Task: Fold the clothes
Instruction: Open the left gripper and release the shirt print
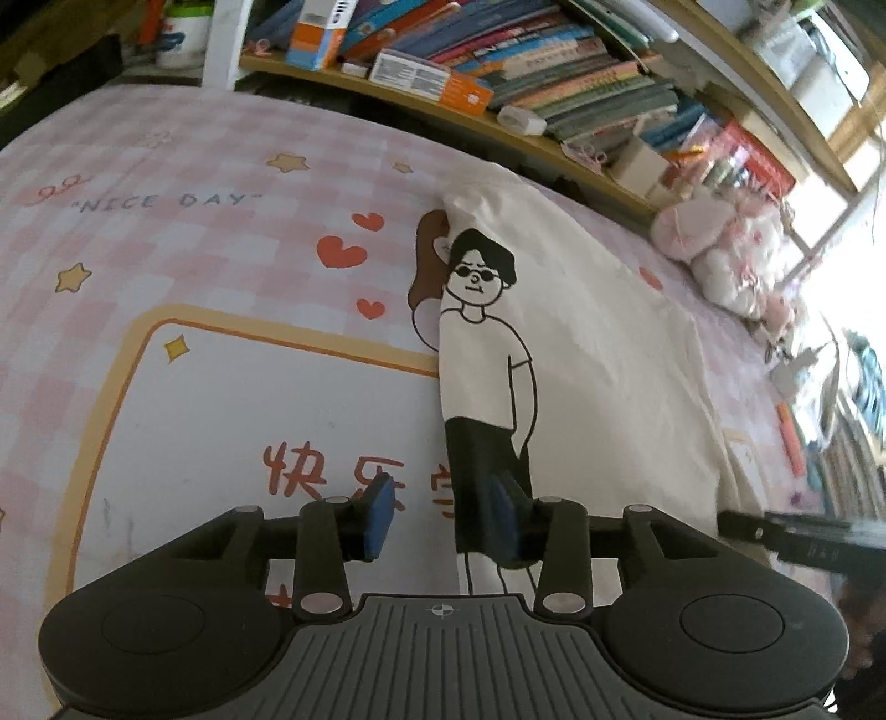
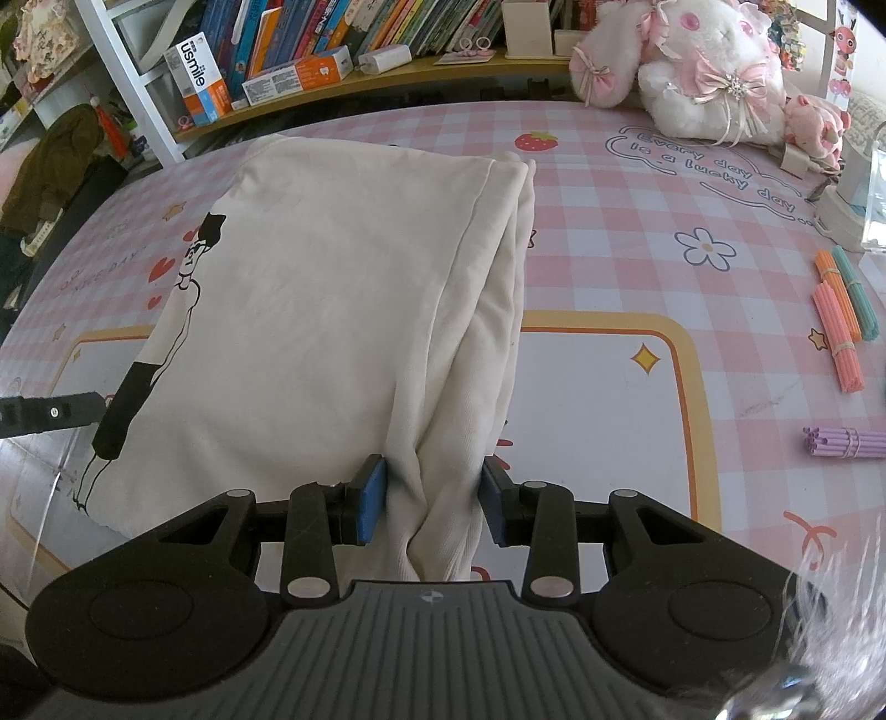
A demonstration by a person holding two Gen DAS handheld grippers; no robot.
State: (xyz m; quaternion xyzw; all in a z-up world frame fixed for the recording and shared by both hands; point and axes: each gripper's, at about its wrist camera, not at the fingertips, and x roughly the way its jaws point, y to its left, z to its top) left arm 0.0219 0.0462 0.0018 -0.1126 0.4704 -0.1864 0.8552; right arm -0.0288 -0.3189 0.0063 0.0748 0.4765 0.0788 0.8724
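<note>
- Two bundles of sticks, orange [image 2: 837, 338] and teal [image 2: 855, 293], lie on the pink checked table cover [image 2: 609, 221] well to the right of the right gripper [image 2: 433, 501], with a purple bundle [image 2: 844, 442] nearer and also to its right.
- Ahead of both grippers, along the far edge of the table, runs a shelf of books [image 2: 332, 33]; a white and pink plush rabbit [image 2: 709, 66] sits ahead and to the right of the right gripper.
- An orange and white box [image 2: 202, 77] stands on the shelf, ahead and to the left of the right gripper (its label reads "usmile").
- Nothing lies on the cover directly ahead of the left gripper [image 1: 443, 518] except the garment itself.
- The cream T-shirt [image 2: 332, 288] lies folded lengthwise on the cover, stretching away from both grippers, its cartoon print [image 1: 487, 343] along the folded edge ahead of the left gripper.
- The left gripper stands partly open: its left pad [image 1: 379, 515] is over bare cover, clear of the cloth, while its right pad sits over the dark part of the print; the pads do not clamp the shirt.
- The right gripper is closed on a bunched fold of the shirt's near right edge, cloth filling the gap between its blue pads [image 2: 372, 501].
</note>
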